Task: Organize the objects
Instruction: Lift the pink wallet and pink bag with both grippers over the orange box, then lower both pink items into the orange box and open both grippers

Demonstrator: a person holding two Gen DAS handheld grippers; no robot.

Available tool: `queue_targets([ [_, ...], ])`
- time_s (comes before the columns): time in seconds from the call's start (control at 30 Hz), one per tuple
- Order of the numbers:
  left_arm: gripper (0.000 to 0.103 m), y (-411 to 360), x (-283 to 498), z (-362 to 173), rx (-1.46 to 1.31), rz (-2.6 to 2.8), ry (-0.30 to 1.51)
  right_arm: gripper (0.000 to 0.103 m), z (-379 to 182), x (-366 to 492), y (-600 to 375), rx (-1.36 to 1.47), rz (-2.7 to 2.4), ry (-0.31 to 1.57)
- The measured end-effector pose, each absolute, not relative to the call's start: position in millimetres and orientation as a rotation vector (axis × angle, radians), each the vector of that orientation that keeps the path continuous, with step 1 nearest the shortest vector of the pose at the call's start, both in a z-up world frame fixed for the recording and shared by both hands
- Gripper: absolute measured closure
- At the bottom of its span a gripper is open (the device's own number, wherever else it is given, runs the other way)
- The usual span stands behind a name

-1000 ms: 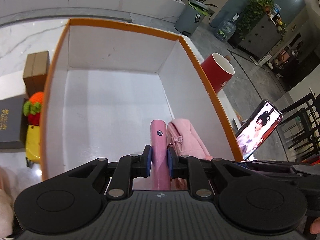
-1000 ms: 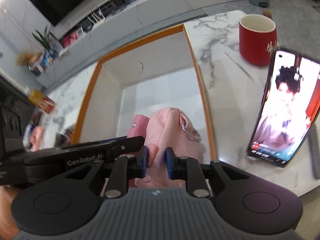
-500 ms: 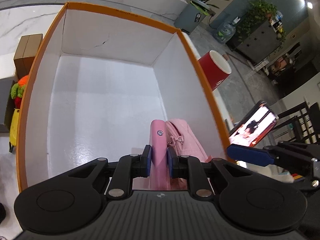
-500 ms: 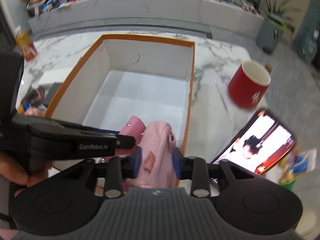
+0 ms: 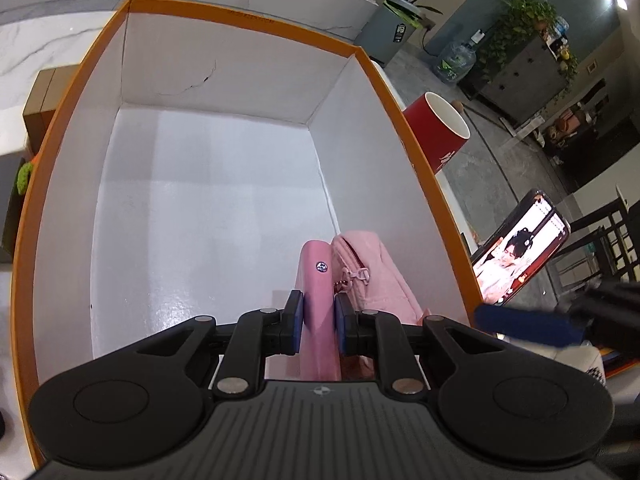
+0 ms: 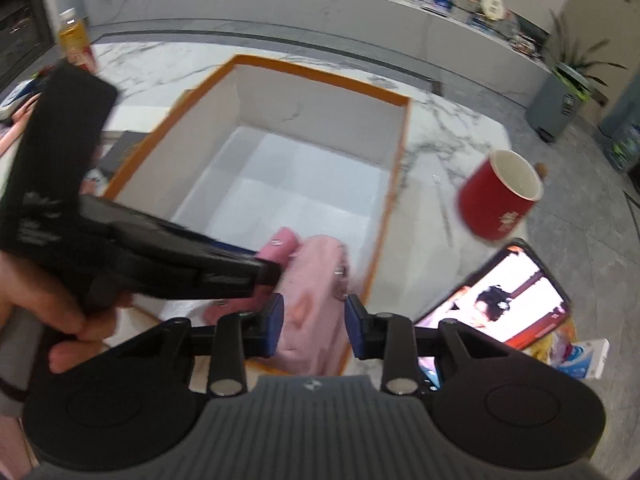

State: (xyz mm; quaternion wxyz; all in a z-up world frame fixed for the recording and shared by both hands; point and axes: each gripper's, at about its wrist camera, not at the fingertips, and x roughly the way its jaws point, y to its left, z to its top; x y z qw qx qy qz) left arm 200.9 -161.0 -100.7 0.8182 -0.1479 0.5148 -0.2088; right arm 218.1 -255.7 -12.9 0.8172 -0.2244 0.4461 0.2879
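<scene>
The left gripper is clamped on the slim pink wallet, upright against the fuzzy pink pouch in the near right corner of the orange-rimmed box. The right gripper, whose jaws have just been closing a little, stands parted with the pouch between its pads, seemingly untouched. Best set the wallet down flush beside the pouch, then loosen slowly so neither topples, keeping clear of the box wall

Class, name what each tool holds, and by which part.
Left tool clamps the pink wallet across its near end; right tool, jaws just closing, holds nothing.
</scene>
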Motion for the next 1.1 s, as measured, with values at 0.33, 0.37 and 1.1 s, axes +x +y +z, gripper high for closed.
queue_targets([
  [0.33, 0.084, -149, 208, -104, -0.386, -0.436, 1.112, 0.071, -42, 230, -231, -0.540, 0.602, 1.011],
  [0.37, 0.084, -148, 208, -104, -0.386, -0.434, 1.114, 0.071, -45, 230, -229, -0.534, 0.590, 1.008],
  [1.1, 0.084, -148, 204, -105, -0.364, -0.417, 1.112, 0.088, -37, 244, -257, -0.257, 0.446, 1.027],
])
